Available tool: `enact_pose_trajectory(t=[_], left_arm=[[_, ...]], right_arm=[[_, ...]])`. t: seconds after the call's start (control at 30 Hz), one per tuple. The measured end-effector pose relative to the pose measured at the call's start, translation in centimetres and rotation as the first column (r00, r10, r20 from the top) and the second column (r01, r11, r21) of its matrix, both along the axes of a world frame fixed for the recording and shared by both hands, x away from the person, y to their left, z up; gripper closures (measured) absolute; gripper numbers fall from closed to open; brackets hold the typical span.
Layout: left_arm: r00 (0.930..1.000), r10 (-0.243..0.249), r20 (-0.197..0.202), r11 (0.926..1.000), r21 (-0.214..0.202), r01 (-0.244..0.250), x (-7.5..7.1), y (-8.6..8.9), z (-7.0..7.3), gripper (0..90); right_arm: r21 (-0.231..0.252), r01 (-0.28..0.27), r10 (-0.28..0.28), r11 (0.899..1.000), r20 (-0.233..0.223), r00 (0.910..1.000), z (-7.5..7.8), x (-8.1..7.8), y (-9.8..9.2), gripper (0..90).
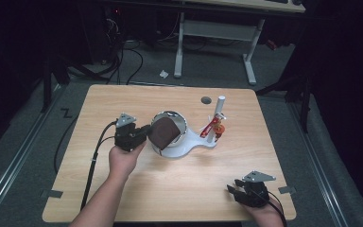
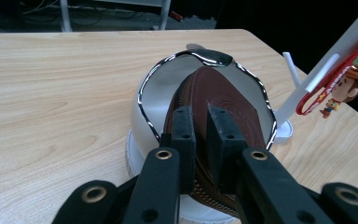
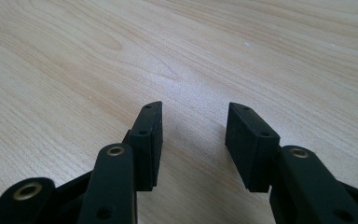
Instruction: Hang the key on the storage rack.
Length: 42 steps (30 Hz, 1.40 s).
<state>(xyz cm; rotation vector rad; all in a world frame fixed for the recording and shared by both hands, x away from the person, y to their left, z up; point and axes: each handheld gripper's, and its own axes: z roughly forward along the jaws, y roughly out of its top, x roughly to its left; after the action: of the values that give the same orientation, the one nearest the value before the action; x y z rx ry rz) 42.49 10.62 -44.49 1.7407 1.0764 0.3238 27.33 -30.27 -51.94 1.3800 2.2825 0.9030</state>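
Observation:
A brown zip pouch [image 1: 163, 132] stands tilted in a white bowl with a shiny rim [image 1: 183, 124], its near end sticking out over the rim. My left gripper [image 1: 146, 133] comes in from the left of the bowl, its two pads shut on the pouch's near edge. In the left gripper view the pouch [image 2: 223, 95] rises between the jaws of the left gripper [image 2: 201, 122], inside the bowl [image 2: 154, 93]. My right gripper [image 1: 234, 187] rests near the table's front right corner. It is open, and the right gripper view shows bare wood between the jaws of the right gripper [image 3: 193, 123].
The bowl sits on a white base [image 1: 191, 149] that also carries an upright white post [image 1: 217, 113]. A red clip with a small figurine [image 1: 214, 127] hangs on the post, also seen as the clip [image 2: 328, 91]. A grey disc [image 1: 206, 100] lies near the table's far edge.

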Motion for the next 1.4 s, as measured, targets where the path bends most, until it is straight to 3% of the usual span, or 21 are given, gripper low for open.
enact_pose_trajectory(t=[0.47,0.87,1.07,1.4], left_arm=[[0.9998,0.018,-0.010,0.9998,-0.013,-0.018,2.0,-0.8,-0.9,80.9],[0.9997,0.025,0.004,0.9991,0.035,-0.025,3.4,-2.3,-1.6,80.3],[0.9992,0.034,0.022,0.9987,0.037,-0.035,3.3,-2.3,-1.5,75.2],[0.9986,0.029,0.043,0.9981,0.053,-0.032,2.7,-1.9,-0.9,75.1]], right_arm=[[0.012,0.006,-0.006,1.000,-0.001,1.0000,0.0,0.1,-0.2,56.7],[0.011,0.003,-0.003,1.000,-0.002,1.0000,0.0,0.0,-0.2,56.7],[0.011,-0.001,0.000,1.000,0.002,1.0000,-0.1,0.0,-0.3,56.7],[0.006,0.002,-0.002,1.000,-0.002,1.0000,0.0,0.0,-0.1,56.7]])
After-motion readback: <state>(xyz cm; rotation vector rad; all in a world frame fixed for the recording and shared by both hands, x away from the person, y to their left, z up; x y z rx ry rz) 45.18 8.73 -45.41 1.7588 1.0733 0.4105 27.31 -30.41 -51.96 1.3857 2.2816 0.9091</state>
